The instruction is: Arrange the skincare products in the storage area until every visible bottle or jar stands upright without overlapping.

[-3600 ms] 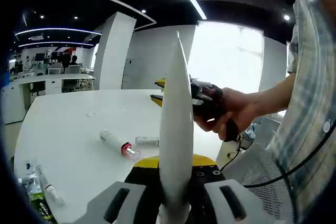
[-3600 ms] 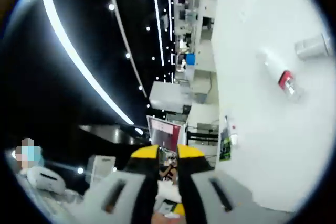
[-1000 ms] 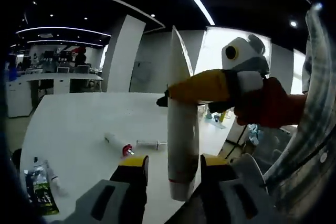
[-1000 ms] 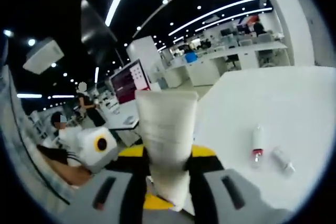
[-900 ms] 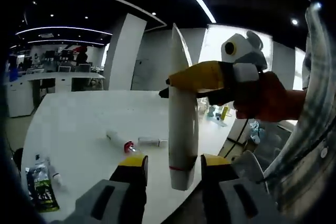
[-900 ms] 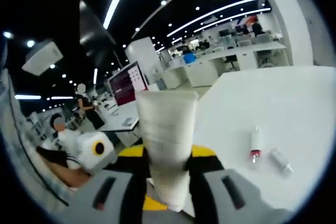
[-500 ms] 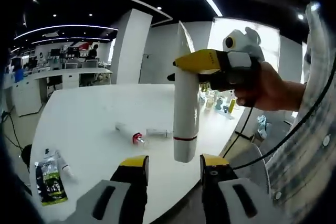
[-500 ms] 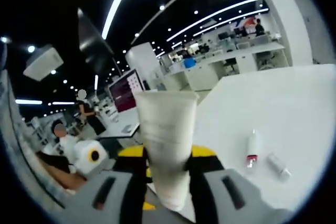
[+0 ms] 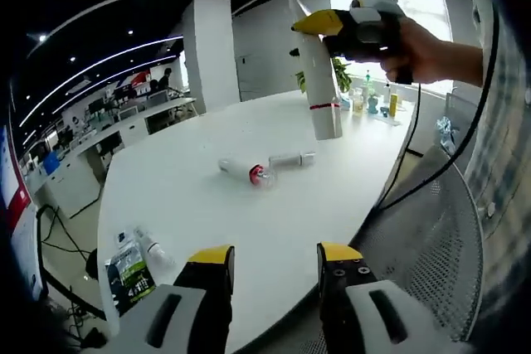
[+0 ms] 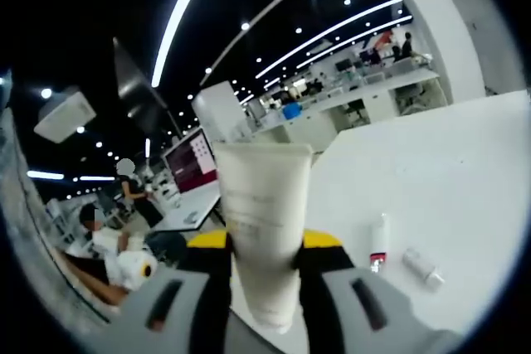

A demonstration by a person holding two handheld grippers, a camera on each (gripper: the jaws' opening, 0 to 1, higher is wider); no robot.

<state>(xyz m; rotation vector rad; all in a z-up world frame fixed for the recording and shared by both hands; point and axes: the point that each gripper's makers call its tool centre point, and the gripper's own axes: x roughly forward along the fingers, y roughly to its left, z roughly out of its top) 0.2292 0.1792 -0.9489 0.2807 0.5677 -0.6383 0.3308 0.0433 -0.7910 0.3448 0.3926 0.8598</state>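
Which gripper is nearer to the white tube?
Right. The right gripper is clamped on the white tube; the left gripper is open, well apart from it.

One white tube [image 9: 319, 80] – two small bottles [image 9: 249, 172] [image 9: 292, 158] – one green sachet [image 9: 127, 268]

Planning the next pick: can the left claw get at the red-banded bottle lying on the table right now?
Probably yes. The left claw is open and holds nothing, and bare white table lies between it and the red-banded bottle; the right claw holds the white tube off to one side.
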